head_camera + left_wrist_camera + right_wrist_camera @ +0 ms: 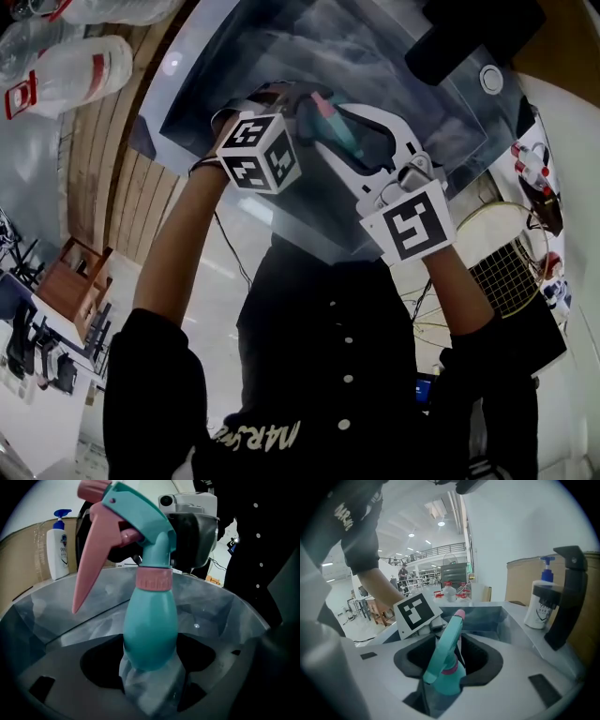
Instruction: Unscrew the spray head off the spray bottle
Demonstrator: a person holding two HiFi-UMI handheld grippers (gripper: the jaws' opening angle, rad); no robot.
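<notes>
Half gripped: right tongs [449, 653] clamp the spray bottle [150, 630] near its pink collar [451, 669] above the bin [244, 66], left tongs [150, 656] gape loose round its base. Left should pinch the body before any twisting.

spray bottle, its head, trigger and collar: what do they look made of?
All look like moulded plastic. The spray bottle: teal, opaque, smooth semi-gloss, with soft highlights on its rounded body. The spray head: same teal, hard-edged shell. The trigger and collar: pink, fairly matte; the collar seems to have vertical ribs. Exact polymer can't be told.
</notes>
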